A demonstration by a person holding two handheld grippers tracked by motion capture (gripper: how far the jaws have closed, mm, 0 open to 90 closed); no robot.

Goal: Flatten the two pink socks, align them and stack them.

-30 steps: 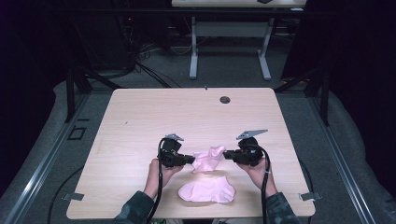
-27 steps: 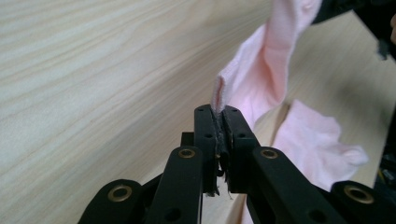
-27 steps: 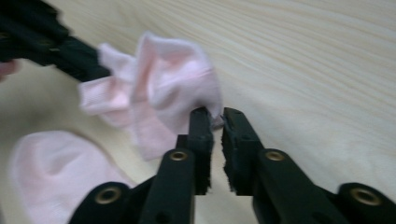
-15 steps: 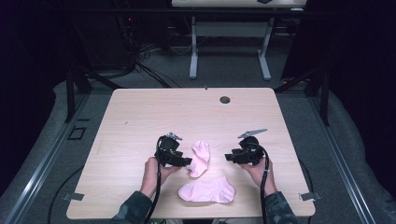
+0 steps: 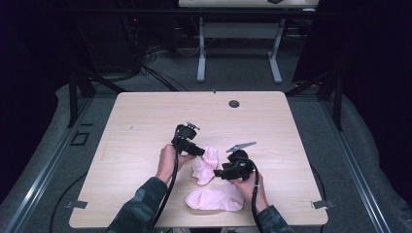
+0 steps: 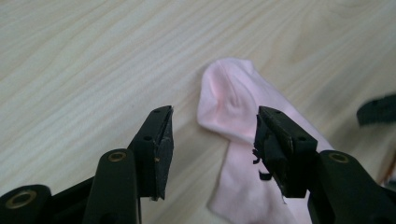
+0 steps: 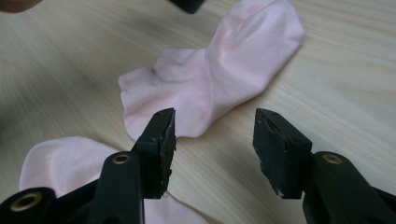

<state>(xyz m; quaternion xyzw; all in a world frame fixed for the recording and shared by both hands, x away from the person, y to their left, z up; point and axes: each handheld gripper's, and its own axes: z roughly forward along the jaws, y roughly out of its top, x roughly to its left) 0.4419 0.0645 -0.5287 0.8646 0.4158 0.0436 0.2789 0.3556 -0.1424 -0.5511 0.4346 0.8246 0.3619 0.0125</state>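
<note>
Two pink socks lie on the wooden table (image 5: pixel 145 121). The upper sock (image 5: pixel 205 165) (image 6: pixel 238 121) (image 7: pixel 219 79) lies flat between the two grippers. The lower sock (image 5: pixel 214 199) (image 7: pixel 51 161) rests near the table's front edge, by the person's right hand. My left gripper (image 5: pixel 200 152) (image 6: pixel 212 140) is open, its jaws just above the upper sock's toe end. My right gripper (image 5: pixel 218 173) (image 7: pixel 212 140) is open too, hovering over bare wood beside that sock's cuff end, holding nothing.
A round dark grommet (image 5: pixel 234 103) is set in the table near its far edge. Another table's white legs (image 5: pixel 200 48) stand beyond on grey floor. Cables trail from both grippers toward the person.
A second ago both grippers held the upper sock stretched between them above the table. They have let it go; it now lies flat, and the right gripper moved nearer and lower.
</note>
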